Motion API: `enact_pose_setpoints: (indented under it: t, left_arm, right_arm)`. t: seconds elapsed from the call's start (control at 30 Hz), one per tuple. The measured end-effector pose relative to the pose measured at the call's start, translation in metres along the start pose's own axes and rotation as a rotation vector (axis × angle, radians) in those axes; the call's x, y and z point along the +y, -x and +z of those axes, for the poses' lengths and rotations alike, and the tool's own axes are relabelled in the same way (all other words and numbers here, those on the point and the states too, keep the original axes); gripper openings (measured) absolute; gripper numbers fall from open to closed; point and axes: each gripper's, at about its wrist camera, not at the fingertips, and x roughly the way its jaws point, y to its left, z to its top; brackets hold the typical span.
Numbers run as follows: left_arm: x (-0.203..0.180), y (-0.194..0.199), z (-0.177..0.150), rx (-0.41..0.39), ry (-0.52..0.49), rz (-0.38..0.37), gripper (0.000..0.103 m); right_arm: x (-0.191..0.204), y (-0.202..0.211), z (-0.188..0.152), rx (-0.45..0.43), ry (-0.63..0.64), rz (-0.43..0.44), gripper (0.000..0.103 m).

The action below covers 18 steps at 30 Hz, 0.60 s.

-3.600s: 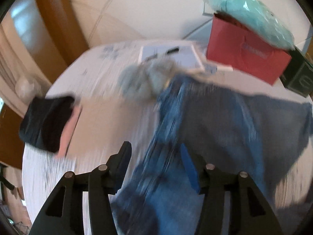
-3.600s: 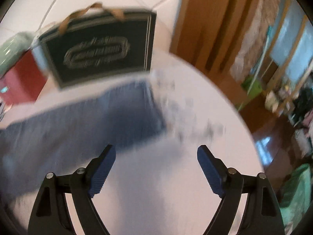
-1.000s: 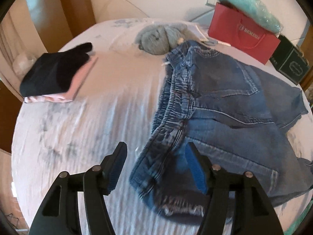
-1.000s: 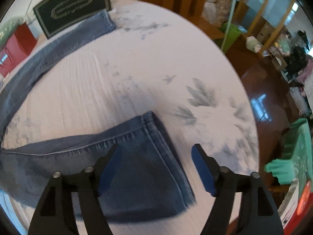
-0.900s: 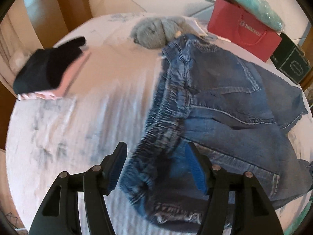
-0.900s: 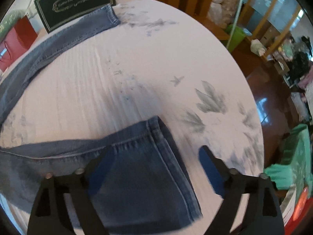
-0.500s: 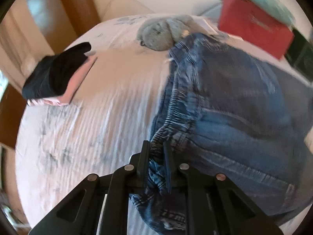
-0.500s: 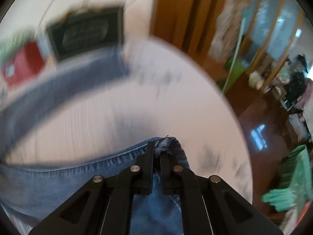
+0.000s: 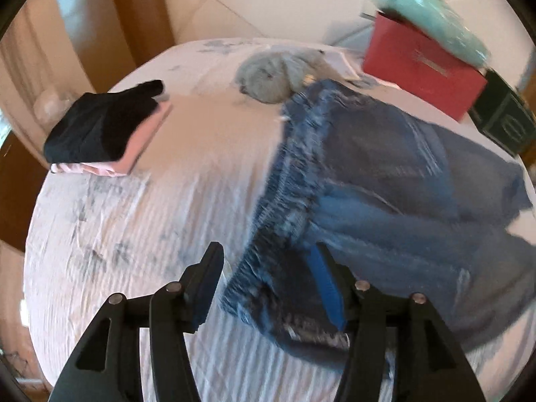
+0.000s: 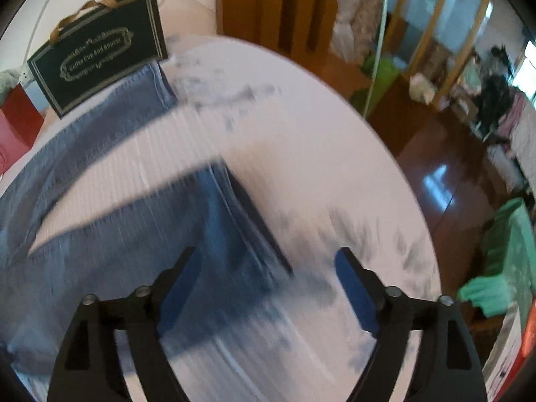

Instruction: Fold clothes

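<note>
Both your grippers were pinched shut on the jeans half a second ago; now your left gripper and right gripper are opening and press on nothing. "Coffee Cup And Saucer" seems to be written on the black bag. Waistband lies between your left fingers, a leg hem by your right, on the bed.

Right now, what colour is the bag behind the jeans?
The bag is black with gold lettering, clearest from the right wrist.
</note>
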Motion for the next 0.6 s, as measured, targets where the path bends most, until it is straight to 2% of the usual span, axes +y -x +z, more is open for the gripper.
enact_pose_setpoints:
  t: [0.1, 0.2, 0.3, 0.37, 0.4, 0.43, 0.47, 0.53, 0.6]
  left_arm:
    - [-0.008, -0.01, -0.01, 0.035, -0.016, -0.009, 0.056]
    - [-0.016, -0.021, -0.019, 0.068, -0.027, -0.001, 0.056]
    - [-0.021, -0.031, -0.028, 0.085, -0.046, 0.034, 0.056]
    - [-0.024, -0.035, -0.032, 0.088, -0.045, 0.054, 0.056]
    - [-0.025, -0.037, -0.034, 0.091, -0.045, 0.067, 0.043]
    - [-0.026, -0.037, -0.035, 0.096, -0.047, 0.088, 0.01]
    - [-0.025, -0.038, -0.036, 0.106, -0.042, 0.103, 0.002]
    - [-0.017, -0.039, -0.037, 0.141, -0.01, 0.082, 0.002]
    - [-0.008, -0.033, -0.039, 0.157, -0.01, 0.081, 0.001]
  right_arm:
    - [-0.005, -0.008, -0.018, 0.036, -0.023, 0.024, 0.087]
    - [-0.001, -0.013, -0.034, 0.062, -0.042, 0.051, 0.096]
    - [0.012, -0.021, -0.04, 0.079, -0.03, 0.057, 0.094]
    - [0.021, -0.026, -0.041, 0.097, -0.012, 0.063, 0.054]
    - [0.029, -0.03, -0.042, 0.113, 0.004, 0.051, 0.017]
    - [0.034, -0.03, -0.042, 0.112, 0.017, 0.029, 0.014]
    - [0.038, -0.029, -0.043, 0.11, 0.03, 0.007, 0.012]
    - [0.044, -0.023, -0.043, 0.104, 0.061, -0.027, 0.009]
    - [0.034, -0.008, -0.044, 0.092, 0.046, -0.025, 0.009]
